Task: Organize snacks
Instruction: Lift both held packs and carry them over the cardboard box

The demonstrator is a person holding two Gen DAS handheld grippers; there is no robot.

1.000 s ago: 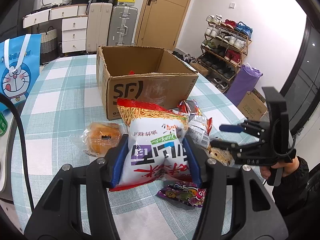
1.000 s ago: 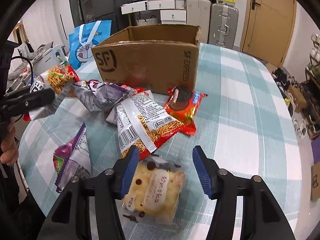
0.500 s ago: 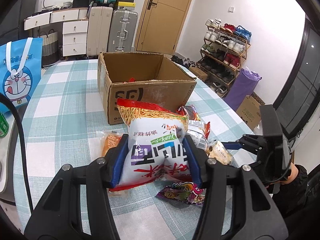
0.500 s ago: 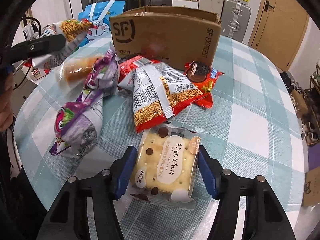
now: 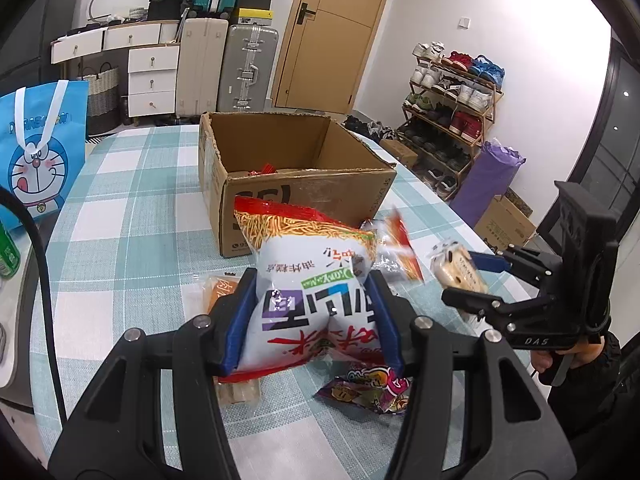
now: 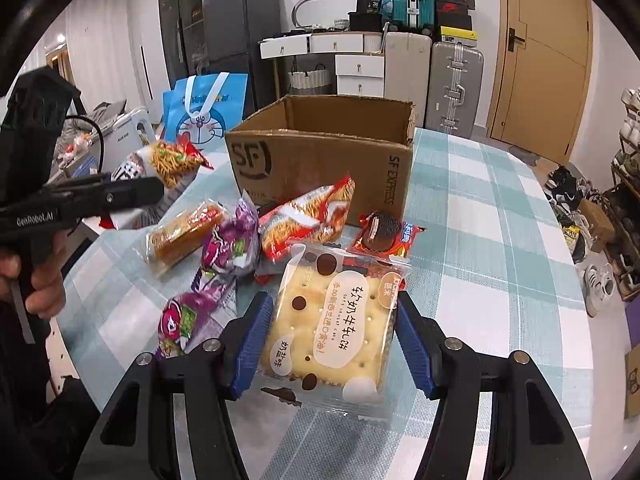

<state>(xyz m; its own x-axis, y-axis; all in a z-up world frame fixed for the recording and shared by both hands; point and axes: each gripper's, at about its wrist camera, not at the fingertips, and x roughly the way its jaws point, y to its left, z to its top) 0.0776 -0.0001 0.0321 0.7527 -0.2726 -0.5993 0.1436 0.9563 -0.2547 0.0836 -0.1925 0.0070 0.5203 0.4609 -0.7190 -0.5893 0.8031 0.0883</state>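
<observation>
My left gripper [image 5: 312, 320] is shut on a white and red noodle snack bag [image 5: 308, 272] and holds it above the table, in front of the open SF cardboard box [image 5: 304, 192]. The bag also shows in the right wrist view [image 6: 168, 162]. My right gripper [image 6: 332, 336] is shut on a pale cracker cake packet [image 6: 332, 320], lifted off the table; it also shows in the left wrist view [image 5: 456, 270]. Loose on the table lie another noodle bag [image 6: 308, 216], a chocolate biscuit pack [image 6: 386, 234], an orange bread pack [image 6: 184, 232] and purple candy packs [image 6: 228, 244].
The box [image 6: 320, 168] stands mid-table on the checked cloth [image 6: 500, 240] with something red inside. A blue Doraemon bag [image 5: 36, 152] stands at the table's left. Suitcases [image 5: 248, 68], drawers and a shoe rack [image 5: 452, 116] line the room.
My right gripper closed on the cracker cake packet and lifted it off the table. My left gripper kept hold of the noodle bag and raised it a little toward the box.
</observation>
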